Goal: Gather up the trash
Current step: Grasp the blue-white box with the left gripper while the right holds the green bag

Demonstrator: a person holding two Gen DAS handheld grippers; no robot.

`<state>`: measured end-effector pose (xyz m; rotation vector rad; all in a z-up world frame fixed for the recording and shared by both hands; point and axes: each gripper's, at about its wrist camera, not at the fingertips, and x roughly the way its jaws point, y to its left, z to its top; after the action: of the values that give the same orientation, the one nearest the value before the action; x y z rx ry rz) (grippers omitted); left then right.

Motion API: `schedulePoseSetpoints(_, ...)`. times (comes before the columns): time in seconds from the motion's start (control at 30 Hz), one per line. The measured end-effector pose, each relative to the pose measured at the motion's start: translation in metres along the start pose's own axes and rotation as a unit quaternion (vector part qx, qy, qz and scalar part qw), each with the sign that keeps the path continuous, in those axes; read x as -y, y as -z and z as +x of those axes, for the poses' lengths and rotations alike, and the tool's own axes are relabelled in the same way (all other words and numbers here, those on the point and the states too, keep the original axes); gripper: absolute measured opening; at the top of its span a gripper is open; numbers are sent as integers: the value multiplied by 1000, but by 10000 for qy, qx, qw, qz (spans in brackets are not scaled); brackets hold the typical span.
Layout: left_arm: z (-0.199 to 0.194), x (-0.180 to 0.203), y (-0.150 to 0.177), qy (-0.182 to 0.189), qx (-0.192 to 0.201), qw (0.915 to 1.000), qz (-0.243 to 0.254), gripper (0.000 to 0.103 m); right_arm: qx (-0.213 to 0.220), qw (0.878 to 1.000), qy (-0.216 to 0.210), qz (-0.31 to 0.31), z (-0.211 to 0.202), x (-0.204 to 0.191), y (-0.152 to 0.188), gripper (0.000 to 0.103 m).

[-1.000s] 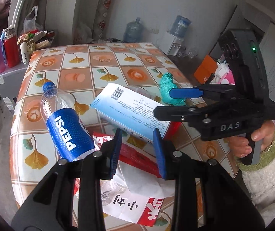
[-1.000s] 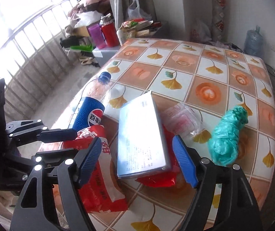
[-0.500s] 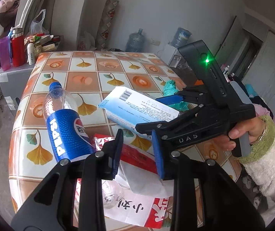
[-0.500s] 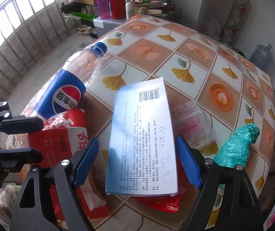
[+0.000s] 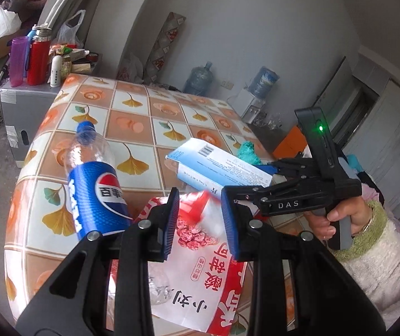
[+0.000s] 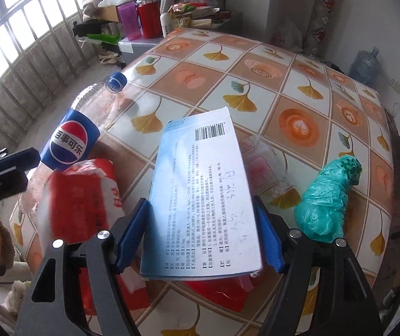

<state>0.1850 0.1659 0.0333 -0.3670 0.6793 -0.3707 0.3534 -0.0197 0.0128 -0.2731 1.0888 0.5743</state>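
Observation:
My right gripper (image 6: 200,235) is shut on a light blue printed carton (image 6: 200,196) and holds it tilted above the table; the carton also shows in the left wrist view (image 5: 216,168). My left gripper (image 5: 200,221) is open with its fingers around the raised top of a red and white snack bag (image 5: 200,266), blurred in the right wrist view (image 6: 82,196). An empty Pepsi bottle (image 5: 96,190) lies left of the bag. A green plastic bag bundle (image 6: 328,196) lies to the right. A clear wrapper (image 6: 264,165) and a red wrapper (image 6: 222,291) lie under the carton.
The table (image 6: 256,67) has a tiled ginkgo-leaf cloth. A grey cabinet (image 5: 23,106) with red and purple flasks stands at its far left corner. Water jugs (image 5: 200,78) stand by the back wall. A barred balcony window (image 6: 18,42) is at the left.
My right gripper closed on the carton and lifted its near end. My left gripper moved forward to the snack bag, whose top has risen between the fingers.

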Motion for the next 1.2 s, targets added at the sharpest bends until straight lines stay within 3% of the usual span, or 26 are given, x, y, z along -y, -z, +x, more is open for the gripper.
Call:
schedulePoseSetpoints(0.1, -20, -18, -11, -298, 453, 9981, -301, 38, 134, 9999, -29, 101, -11, 2, 4, 71)
schedulePoseSetpoints(0.17, -23, -34, -17, -587, 504, 9954, -568, 40, 231, 9996, -36, 178, -18, 4, 8, 70)
schedulePoseSetpoints(0.27, -18, -54, -18, -729, 368, 9923, -931, 40, 392, 9985, -81, 379, -33, 10, 17, 70)
schedulePoseSetpoints(0.47, 13, -57, 6, -644, -249, 9929, -971, 40, 667, 9916, -109, 1101, -69, 35, 57, 70)
schedulePoseSetpoints(0.6, 27, -54, 19, -527, -524, 9918, -1037, 40, 749, 9824, -114, 1705, -90, 52, 102, 70)
schedulePoseSetpoints(0.73, 26, -48, 23, -618, -496, 9915, -1028, 41, 742, 9694, -160, 2335, -101, 66, 147, 70)
schedulePoseSetpoints(0.9, -6, -23, 20, -931, 21, 9923, -821, 41, 653, 9479, -224, 3110, -89, 74, 193, 71)
schedulePoseSetpoints(1.03, -30, 23, 26, -361, 271, 9979, -457, 41, 514, 9351, -357, 3487, -73, 71, 215, 71)
schedulePoseSetpoints(1.1, -32, 51, 33, 118, 166, 9996, -207, 41, 430, 9324, -444, 3561, -69, 66, 220, 72)
schedulePoseSetpoints(1.2, -19, 92, 53, 843, -317, 9959, 122, 41, 392, 9247, -803, 3700, -69, 61, 229, 73)
